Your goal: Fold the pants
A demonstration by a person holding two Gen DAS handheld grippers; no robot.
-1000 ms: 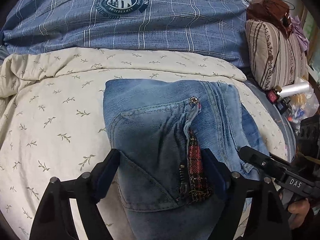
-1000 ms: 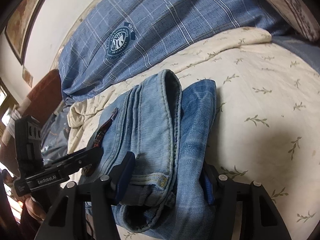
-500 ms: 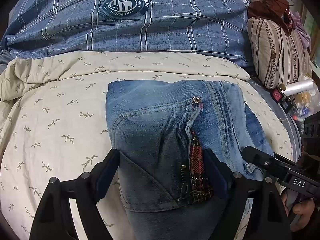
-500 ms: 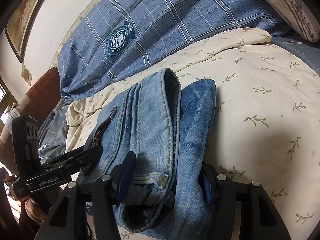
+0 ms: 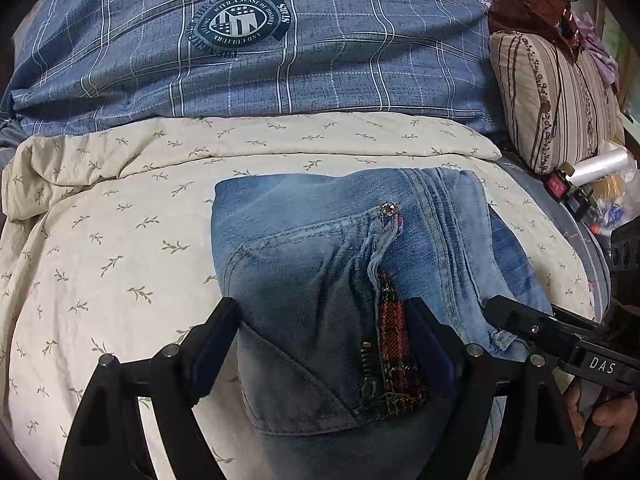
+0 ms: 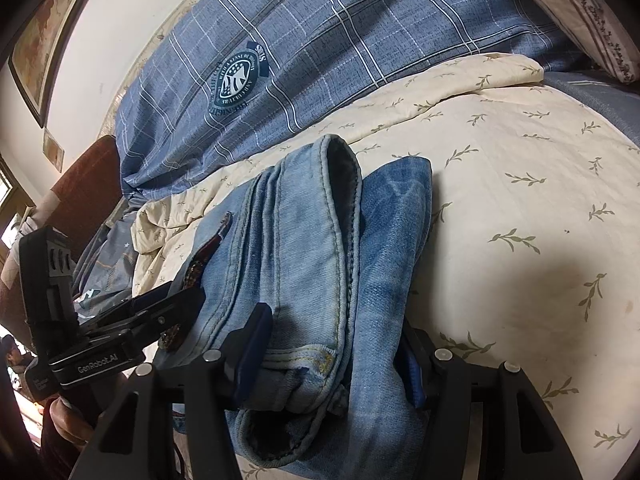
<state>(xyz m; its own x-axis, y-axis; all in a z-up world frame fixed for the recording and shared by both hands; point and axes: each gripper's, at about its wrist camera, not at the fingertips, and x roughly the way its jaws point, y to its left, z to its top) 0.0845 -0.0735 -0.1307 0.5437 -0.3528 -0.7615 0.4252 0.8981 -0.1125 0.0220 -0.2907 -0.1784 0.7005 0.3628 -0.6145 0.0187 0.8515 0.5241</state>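
Blue jeans (image 5: 320, 264) lie folded into a compact bundle on a cream leaf-print quilt (image 5: 120, 240). The fly with a red plaid lining (image 5: 394, 320) faces up. My left gripper (image 5: 324, 344) is wide open, its fingers straddling the near end of the bundle. In the right wrist view the jeans (image 6: 304, 264) show their stacked waistband and leg layers. My right gripper (image 6: 332, 356) is open around the bundle's near end. The right gripper shows in the left wrist view (image 5: 532, 326) at the bundle's right edge. The left gripper shows in the right wrist view (image 6: 160, 308).
A blue plaid duvet with a round crest (image 5: 240, 24) lies behind the quilt. A striped pillow (image 5: 556, 100) and small clutter (image 5: 592, 184) sit at the right. A picture frame (image 6: 36, 52) hangs on the wall.
Both grippers have pulled back slightly from the bundle, which sits a little farther from the cameras. The jaws stay open and the jeans have not moved.
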